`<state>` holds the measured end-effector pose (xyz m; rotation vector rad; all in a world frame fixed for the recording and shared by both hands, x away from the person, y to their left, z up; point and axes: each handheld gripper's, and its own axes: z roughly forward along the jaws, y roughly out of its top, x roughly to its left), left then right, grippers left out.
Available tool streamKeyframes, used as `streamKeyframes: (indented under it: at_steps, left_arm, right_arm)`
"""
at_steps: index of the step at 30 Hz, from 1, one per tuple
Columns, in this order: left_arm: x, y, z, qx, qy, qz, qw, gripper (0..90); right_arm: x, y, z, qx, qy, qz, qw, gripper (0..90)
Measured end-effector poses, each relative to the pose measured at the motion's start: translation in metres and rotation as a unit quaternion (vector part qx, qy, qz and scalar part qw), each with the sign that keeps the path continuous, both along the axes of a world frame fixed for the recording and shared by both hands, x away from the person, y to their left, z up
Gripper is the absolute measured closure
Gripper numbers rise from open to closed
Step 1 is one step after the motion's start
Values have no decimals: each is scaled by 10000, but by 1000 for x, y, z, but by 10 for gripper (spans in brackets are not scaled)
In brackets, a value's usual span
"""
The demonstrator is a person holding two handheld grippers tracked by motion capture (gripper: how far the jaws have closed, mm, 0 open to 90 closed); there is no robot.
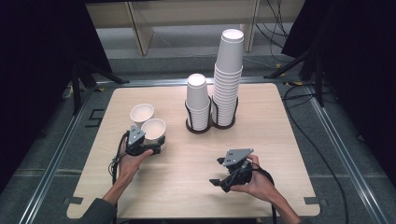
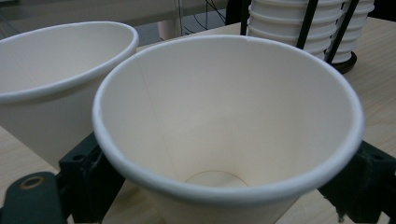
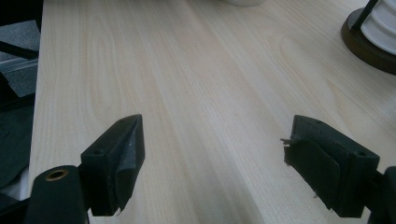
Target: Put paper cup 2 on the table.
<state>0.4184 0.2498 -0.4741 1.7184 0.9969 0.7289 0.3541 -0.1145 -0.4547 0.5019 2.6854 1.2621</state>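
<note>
On the surface: two loose cups, two stacks; left tongs straddle one cup, loosened; right tongs gape empty.

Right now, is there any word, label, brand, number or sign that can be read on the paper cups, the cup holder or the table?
None: no readable text in any view.
The near paper cup, the second cup, the stacked cups and the table are all plain.
</note>
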Motion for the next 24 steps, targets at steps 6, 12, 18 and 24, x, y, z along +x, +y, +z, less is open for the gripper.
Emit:
streamKeyframes:
  at_steps: [6,12,18,24]
  left_arm:
    - [-2,5,-3,44,72,-53,10000,128]
    - [-5,9,-4,166,58,-64,9998,134]
    - [-4,12,-10,321,237,-35,9992,140]
    - [-8,18,-13,374,318,-123,9987,142]
  right_arm:
    - [-1,0,1,11,-7,-3,10000,197]
    - [-1,-1,0,16,7,14,10000,197]
    - [-2,-1,0,11,21,30,10000,197]
    - [-3,-2,-1,2,48,35,10000,197]
